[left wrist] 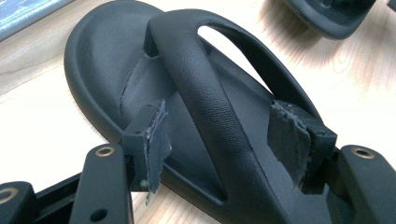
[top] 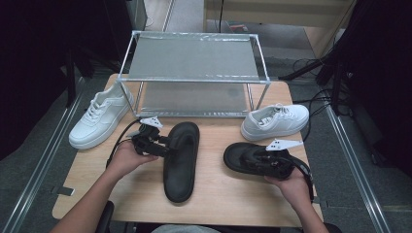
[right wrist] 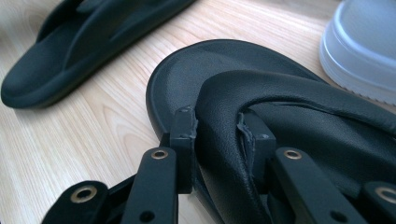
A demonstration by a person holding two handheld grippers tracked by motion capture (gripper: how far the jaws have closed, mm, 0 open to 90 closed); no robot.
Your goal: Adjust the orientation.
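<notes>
Two black sandals [top: 181, 160] on pale wooden table [top: 97, 179].

One camera looks down from above onto the pale wooden desk [top: 218, 194]; two ride close behind the claws, both sharing the long black rubber sandal [top: 181, 160] [left wrist: 196, 116] [right wrist: 70, 46] at 12 o'clock.
</notes>
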